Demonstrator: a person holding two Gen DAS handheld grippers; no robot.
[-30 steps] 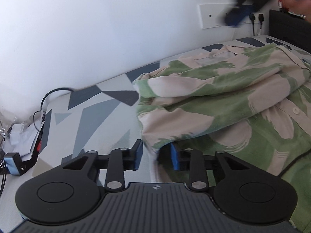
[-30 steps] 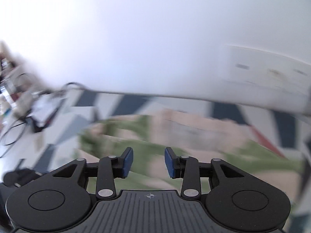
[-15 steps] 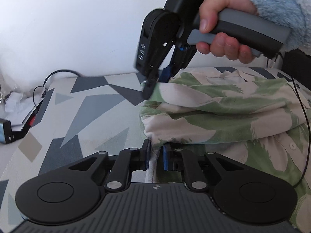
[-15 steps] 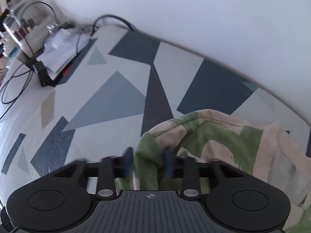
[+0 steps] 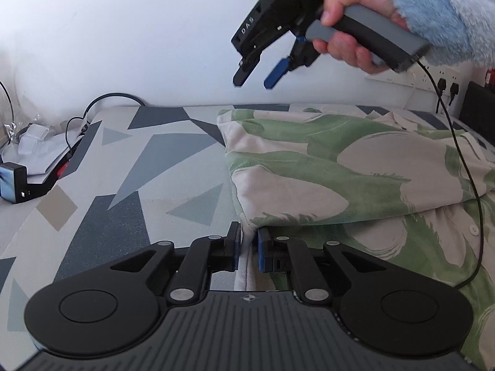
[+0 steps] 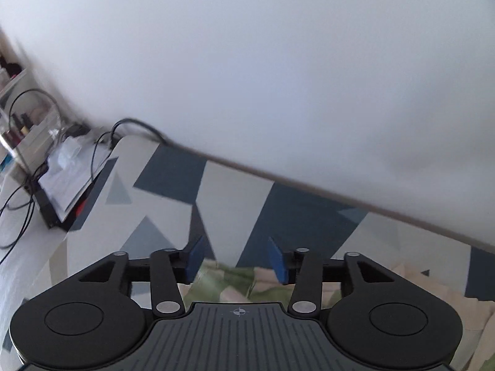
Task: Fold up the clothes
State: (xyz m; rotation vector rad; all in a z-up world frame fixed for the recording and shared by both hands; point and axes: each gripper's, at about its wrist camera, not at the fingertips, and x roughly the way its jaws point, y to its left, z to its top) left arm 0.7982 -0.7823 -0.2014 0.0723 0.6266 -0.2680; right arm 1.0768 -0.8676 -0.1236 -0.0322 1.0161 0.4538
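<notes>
Left wrist view: a green-and-cream patterned shirt (image 5: 355,170) lies partly folded on a table (image 5: 130,185) covered with a grey, blue and beige geometric print; the garment occupies the right half of the surface, its long axis running from the near left corner away toward the far right, with the folded upper layer's straight left edge facing the bare part of the table. A buttoned placket shows on the lower layer at the right. The left gripper (image 5: 248,247) sits at the near corner of the shirt, its blue-padded fingers (image 5: 263,249) closed on a pale fold of the fabric. The right gripper (image 5: 256,75) is held in the air above the far left corner of the shirt by a hand (image 5: 349,31) in a fluffy light-blue sleeve (image 5: 448,9); its fingers stand apart and are opening, with nothing between them. A black cable (image 5: 464,154) trails from its handle across the shirt. Right wrist view: the right gripper (image 6: 236,259) points down over the shirt's far edge (image 6: 235,284), beside the white wall (image 6: 247,77).
</notes>
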